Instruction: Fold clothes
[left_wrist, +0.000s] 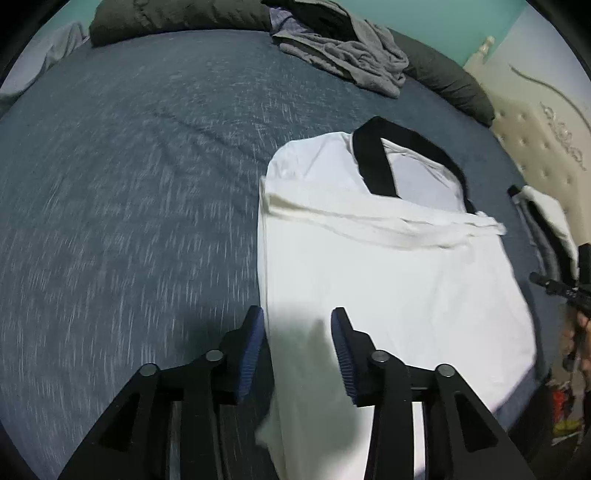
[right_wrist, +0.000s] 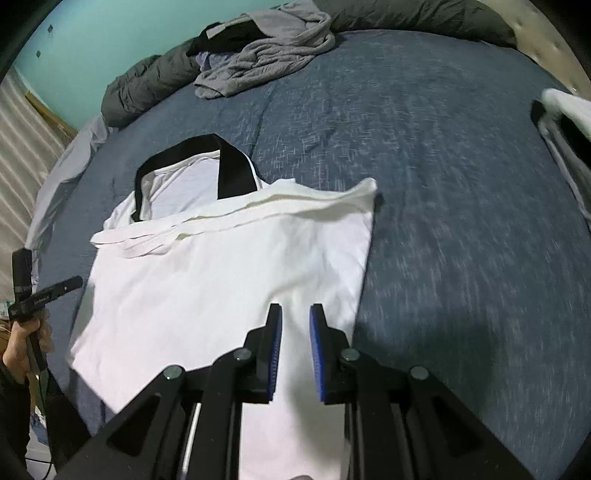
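Observation:
A white T-shirt (left_wrist: 388, 266) with a black collar (left_wrist: 376, 162) lies flat on the blue bed, its sleeves folded in across the chest. My left gripper (left_wrist: 297, 321) stands open over the shirt's lower left edge, nothing between its fingers. In the right wrist view the same T-shirt (right_wrist: 221, 266) shows its black collar (right_wrist: 232, 170) at the far end. My right gripper (right_wrist: 295, 317) hovers open above the shirt's lower right part, holding nothing. The other gripper (right_wrist: 40, 295) shows at the left edge, held by a hand (right_wrist: 22, 343).
A crumpled grey garment (left_wrist: 351, 55) and dark pillows (left_wrist: 177, 18) lie at the far side of the blue bedspread (left_wrist: 129, 184). A cream padded headboard (left_wrist: 543, 140) stands at the right. Folded clothing (right_wrist: 565, 122) rests at the bed's right edge.

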